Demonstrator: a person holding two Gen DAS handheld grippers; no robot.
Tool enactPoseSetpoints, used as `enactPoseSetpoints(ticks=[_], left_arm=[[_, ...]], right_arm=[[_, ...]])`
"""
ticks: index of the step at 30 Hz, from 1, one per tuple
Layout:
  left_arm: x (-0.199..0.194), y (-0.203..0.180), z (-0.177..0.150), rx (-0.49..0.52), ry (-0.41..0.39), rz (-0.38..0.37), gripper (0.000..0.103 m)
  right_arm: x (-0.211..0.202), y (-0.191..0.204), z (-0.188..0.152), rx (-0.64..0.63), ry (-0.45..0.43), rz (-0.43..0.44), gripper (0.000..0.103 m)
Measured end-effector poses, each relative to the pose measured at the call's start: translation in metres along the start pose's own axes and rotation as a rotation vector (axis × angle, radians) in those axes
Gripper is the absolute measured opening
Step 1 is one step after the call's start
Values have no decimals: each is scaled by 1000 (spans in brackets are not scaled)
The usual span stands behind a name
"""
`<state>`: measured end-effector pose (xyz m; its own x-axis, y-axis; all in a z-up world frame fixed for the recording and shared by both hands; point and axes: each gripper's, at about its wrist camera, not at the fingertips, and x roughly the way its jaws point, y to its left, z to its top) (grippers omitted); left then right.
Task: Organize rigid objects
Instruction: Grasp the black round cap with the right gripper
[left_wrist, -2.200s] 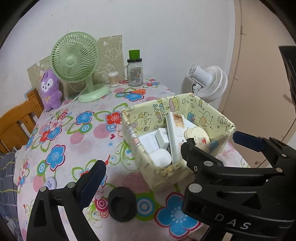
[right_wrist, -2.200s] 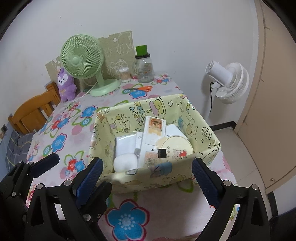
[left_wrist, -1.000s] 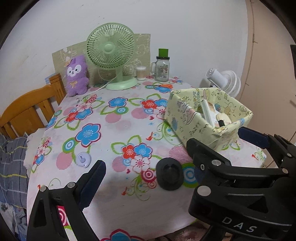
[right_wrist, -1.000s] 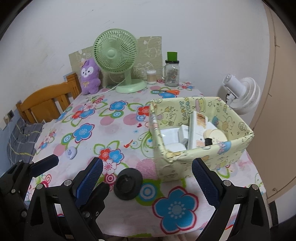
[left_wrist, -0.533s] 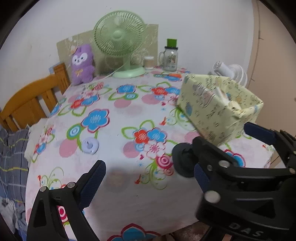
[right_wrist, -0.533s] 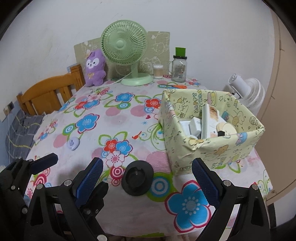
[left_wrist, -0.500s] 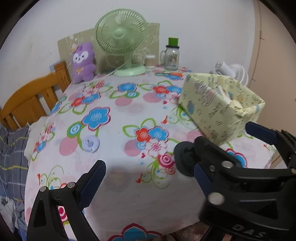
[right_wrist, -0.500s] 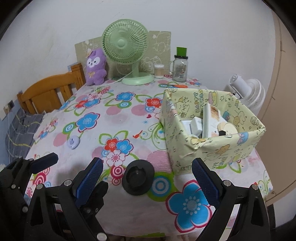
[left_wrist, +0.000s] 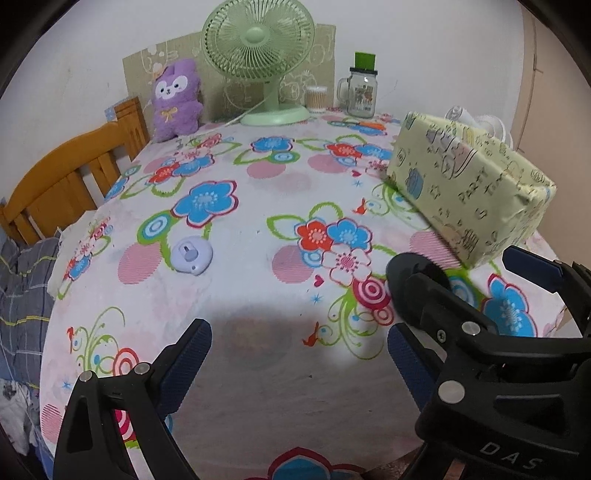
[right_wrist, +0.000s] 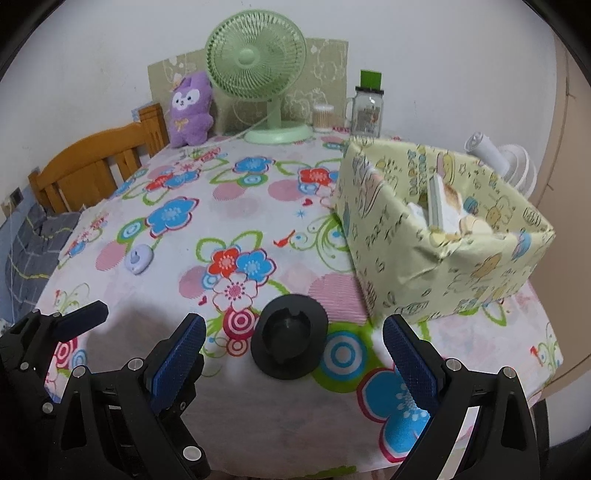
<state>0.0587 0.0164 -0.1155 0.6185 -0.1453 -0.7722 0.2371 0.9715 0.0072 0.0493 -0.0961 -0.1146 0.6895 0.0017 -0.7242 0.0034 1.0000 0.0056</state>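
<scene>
A black round disc (right_wrist: 290, 345) lies on the flowered tablecloth near the front edge, between my right gripper's open fingers and a little ahead of them; in the left wrist view the disc (left_wrist: 406, 267) is half hidden behind the right gripper. A small lilac round object (left_wrist: 192, 255) lies left of centre, also in the right wrist view (right_wrist: 138, 260). A yellow cartoon-print box (right_wrist: 439, 251) holding several white packages stands at the right, seen from the side in the left wrist view (left_wrist: 472, 195). My left gripper (left_wrist: 299, 354) and right gripper (right_wrist: 291, 354) are both open and empty.
A green desk fan (right_wrist: 258, 70), a purple plush toy (right_wrist: 192, 110), a cotton-swab jar (right_wrist: 322, 118) and a glass mug jar with green lid (right_wrist: 367, 110) stand along the back wall. A wooden chair (right_wrist: 96, 162) stands at the left. A white fan (right_wrist: 506, 162) stands behind the box.
Both grippers have pulled back and dropped lower toward the table's front edge. The box and black disc now sit farther right in the left view. Nothing was picked up.
</scene>
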Motion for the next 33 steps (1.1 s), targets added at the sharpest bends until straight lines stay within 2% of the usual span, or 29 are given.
enactPoseSetpoints(ticks=[3, 6, 8, 13, 16, 25, 26, 33], left_arm=[[6, 2, -2, 2, 12, 3, 97], [11, 5, -1, 11, 10, 12, 97], [15, 7, -1, 13, 14, 15, 97], [23, 12, -1, 3, 28, 17, 97], [26, 14, -1, 0, 37, 8, 97], [29, 17, 3, 0, 32, -2, 97], [30, 17, 4, -1, 30, 2, 97], [34, 26, 11, -9, 27, 20, 97]], right_arm=[[9, 1, -2, 7, 15, -9, 98], [17, 0, -3, 22, 27, -41, 89], [22, 0, -3, 31, 42, -42, 84], [35, 1, -3, 48, 84, -37, 65], [40, 1, -5, 81, 104, -29, 61], [41, 3, -3, 102, 96, -39, 57], [41, 4, -1, 95, 86, -42, 49], [50, 10, 9, 84, 87, -28, 49]])
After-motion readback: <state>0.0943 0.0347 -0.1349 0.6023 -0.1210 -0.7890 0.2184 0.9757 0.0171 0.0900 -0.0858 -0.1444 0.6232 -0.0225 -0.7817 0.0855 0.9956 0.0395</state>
